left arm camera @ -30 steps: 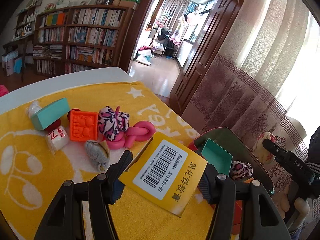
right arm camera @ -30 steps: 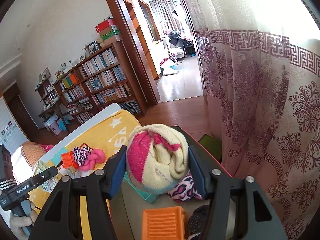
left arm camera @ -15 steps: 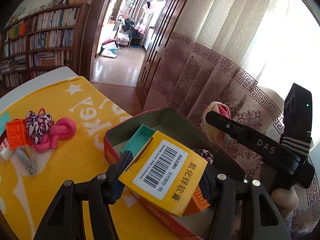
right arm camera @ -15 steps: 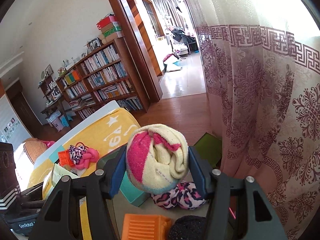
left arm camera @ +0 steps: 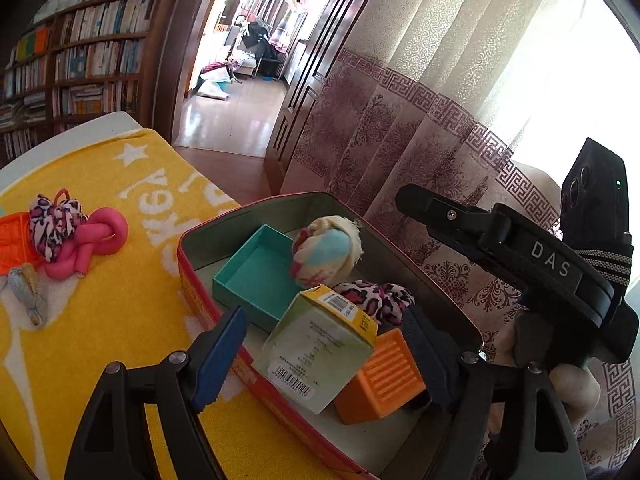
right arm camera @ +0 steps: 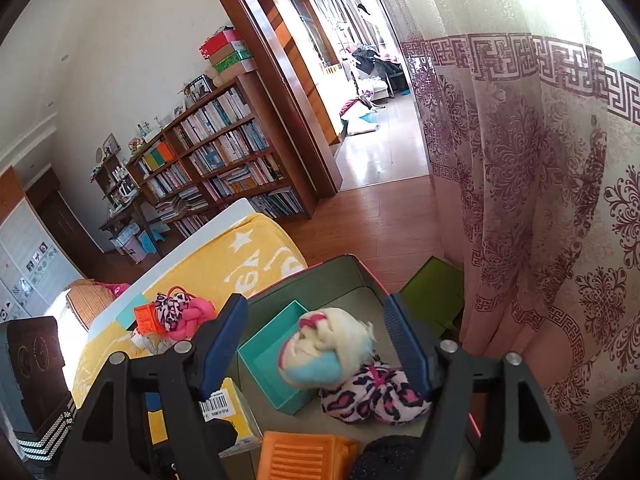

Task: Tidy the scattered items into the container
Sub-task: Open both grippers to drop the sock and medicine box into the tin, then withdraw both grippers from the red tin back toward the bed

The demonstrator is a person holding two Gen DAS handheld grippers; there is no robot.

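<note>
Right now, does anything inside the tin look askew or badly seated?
Yes. The yellow carton lies tilted in the tin, leaning across the teal tray edge and the orange block instead of flat. The rolled sock sits partly on the tray rim. Nothing looks spilled or damaged.

Only properly readable bit is "DAS" in white caps on the black arm of the right tongs point(left arm camera: 550, 258). The yellow towel point(left arm camera: 120, 184) has big white letters, upside down, looks like "KEY". The yellow-green carton point(left arm camera: 320, 350) has barcodes and fine print, too small to read.
</note>
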